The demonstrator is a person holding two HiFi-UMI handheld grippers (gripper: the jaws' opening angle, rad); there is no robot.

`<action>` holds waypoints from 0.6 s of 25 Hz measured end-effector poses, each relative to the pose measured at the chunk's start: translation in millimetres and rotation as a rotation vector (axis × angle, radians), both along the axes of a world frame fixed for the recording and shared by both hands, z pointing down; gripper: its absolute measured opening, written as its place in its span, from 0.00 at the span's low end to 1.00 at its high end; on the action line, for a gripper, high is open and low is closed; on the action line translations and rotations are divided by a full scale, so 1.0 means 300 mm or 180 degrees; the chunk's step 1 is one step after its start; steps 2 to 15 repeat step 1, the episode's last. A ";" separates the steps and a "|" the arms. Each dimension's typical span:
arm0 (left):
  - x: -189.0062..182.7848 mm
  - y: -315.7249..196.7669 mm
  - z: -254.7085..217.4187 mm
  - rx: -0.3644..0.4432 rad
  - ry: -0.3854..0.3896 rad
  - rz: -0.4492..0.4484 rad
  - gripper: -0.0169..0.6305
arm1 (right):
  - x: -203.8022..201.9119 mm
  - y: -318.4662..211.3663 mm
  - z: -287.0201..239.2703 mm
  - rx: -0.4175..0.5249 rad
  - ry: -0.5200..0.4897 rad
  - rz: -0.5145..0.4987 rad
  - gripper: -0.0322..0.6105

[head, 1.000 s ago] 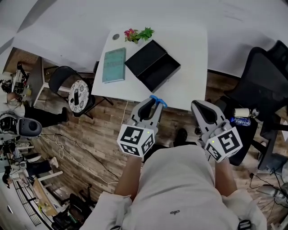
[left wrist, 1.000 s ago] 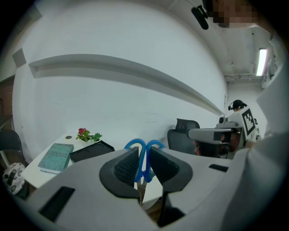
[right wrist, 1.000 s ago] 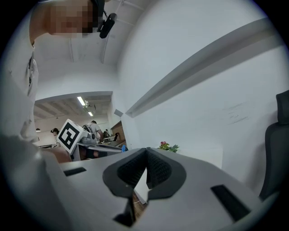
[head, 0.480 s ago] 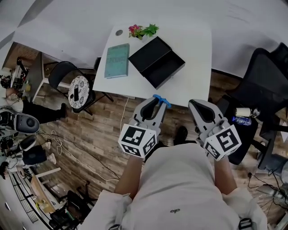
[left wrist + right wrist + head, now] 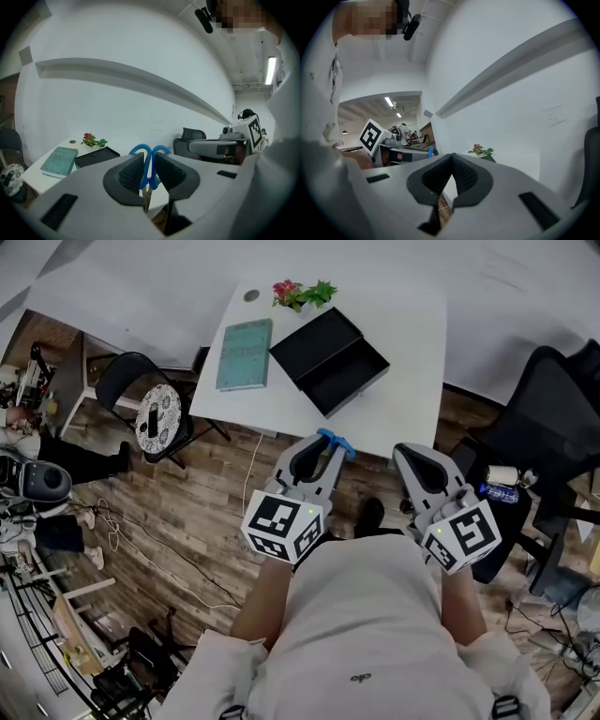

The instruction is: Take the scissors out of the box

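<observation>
The person's white shirt (image 5: 366,615) meets a grey left tool (image 5: 322,450) and right tool (image 5: 413,456) bearing black-and-white marker cubes (image 5: 281,526).

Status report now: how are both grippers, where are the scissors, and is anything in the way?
Left gripper shut on scissors. Right gripper shut, empty. Scissors out of the open black box, which sits on the table. Nothing blocking.

White table (image 5: 405,334) stands on wooden floor (image 5: 187,512), black office chair (image 5: 553,409) beside it
</observation>
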State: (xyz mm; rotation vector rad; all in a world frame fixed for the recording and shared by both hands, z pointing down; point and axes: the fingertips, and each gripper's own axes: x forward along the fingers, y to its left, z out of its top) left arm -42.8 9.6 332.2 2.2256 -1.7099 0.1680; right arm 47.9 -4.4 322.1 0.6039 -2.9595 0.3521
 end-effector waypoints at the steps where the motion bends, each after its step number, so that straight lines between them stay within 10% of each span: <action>1: -0.004 -0.001 -0.001 0.0003 -0.0003 -0.0009 0.16 | -0.002 -0.001 -0.001 0.0005 0.0001 -0.0003 0.06; 15: -0.004 -0.001 -0.001 0.0003 -0.0003 -0.0009 0.16 | -0.002 -0.001 -0.001 0.0005 0.0001 -0.0003 0.06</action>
